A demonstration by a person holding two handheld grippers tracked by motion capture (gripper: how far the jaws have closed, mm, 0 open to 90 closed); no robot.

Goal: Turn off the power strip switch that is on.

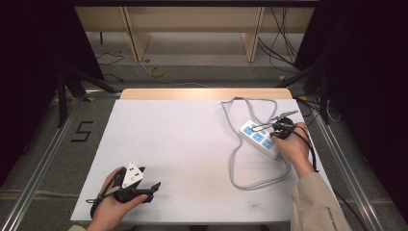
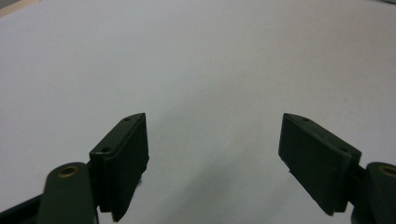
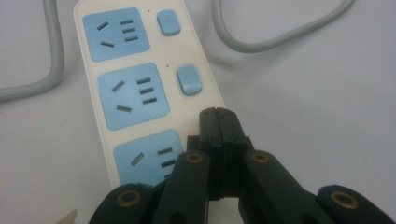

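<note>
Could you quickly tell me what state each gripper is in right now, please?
Left gripper: open, nothing between its jaws, above the bare white table.
Right gripper: closed, holding nothing, its tips at a switch on the power strip.

The white table [image 1: 192, 144] is evenly and brightly lit against dark surroundings, shadows stay faint, and both close views look soft and grainy.
</note>
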